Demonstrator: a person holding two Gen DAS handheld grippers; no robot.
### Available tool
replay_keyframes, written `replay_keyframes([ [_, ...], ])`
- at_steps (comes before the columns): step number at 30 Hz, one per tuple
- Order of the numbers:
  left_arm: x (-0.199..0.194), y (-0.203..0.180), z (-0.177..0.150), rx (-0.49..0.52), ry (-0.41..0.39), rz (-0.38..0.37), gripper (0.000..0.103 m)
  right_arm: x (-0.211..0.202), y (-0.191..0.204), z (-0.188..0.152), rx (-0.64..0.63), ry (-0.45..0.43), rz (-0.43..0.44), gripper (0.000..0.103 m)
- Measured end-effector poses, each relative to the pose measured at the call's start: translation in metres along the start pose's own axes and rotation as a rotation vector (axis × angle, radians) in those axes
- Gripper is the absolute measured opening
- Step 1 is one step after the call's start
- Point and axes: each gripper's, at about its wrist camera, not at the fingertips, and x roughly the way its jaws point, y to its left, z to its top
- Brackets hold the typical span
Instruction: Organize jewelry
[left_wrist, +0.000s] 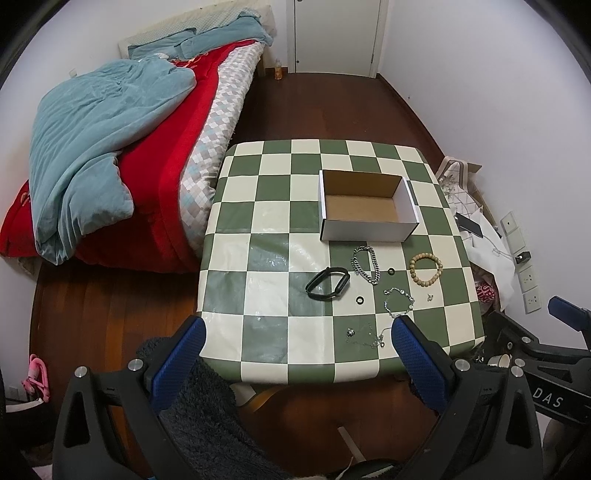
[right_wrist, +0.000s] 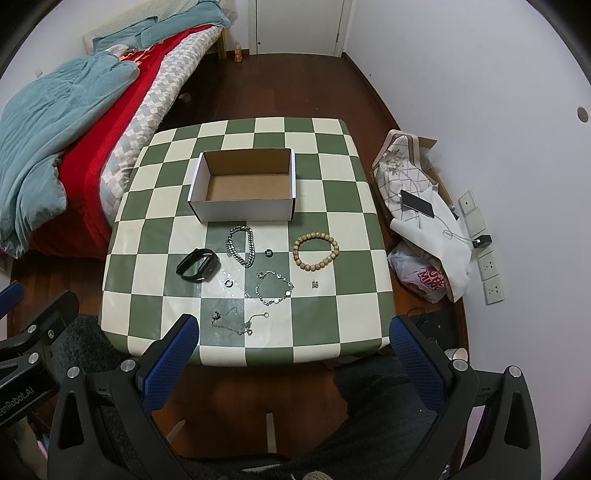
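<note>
On the checkered table: all jewelry lies loose in front of an empty box; nothing is packed yet.
Table: green-and-cream checkered table (right_wrist: 325, 325), seen from its near edge in both wrist views.
Box: open white cardboard box (right_wrist: 243, 212), brown inside, empty, at 12 o'clock from the jewelry group.
Jewelry layout: black smart band (right_wrist: 197, 265) at 9 o'clock of the group; heavy silver chain bracelet (right_wrist: 241, 245) just beside it; wooden bead bracelet (right_wrist: 315, 251) at 3 o'clock; thin silver link bracelet (right_wrist: 275, 290) near the centre; fine tangled chain (right_wrist: 236, 323) at 6 o'clock, nearest the table edge.
Small parts: two dark rings (right_wrist: 268, 252) (right_wrist: 228, 283) and one tiny charm (right_wrist: 315, 283), too small to identify further.
Left gripper: left gripper (left_wrist: 295, 328) spread wide, holding nothing, hovering off the near table edge.
Right gripper: right gripper (right_wrist: 293, 328) spread wide, holding nothing, likewise off the near edge.
Key relation: the fine tangled chain lies at 12 o'clock from the right gripper, slightly toward its left finger; its long axis runs roughly 9-to-3, across the finger line.
Nearer arm: judged the right, since the group sits centred in its view; in the left wrist view the pieces lie toward 1 o'clock.
Handling note: the fine chain probably needs a low, flat pinch; snagging is a likely risk.
</note>
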Motion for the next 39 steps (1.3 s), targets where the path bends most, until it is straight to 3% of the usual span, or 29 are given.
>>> replay_keyframes([
  [39,-0.022,-0.007,-0.002,0.007,-0.034,-0.02,0.103,-0.03,-0.011,0.008,0.003,-0.032,-0.002,0.103],
])
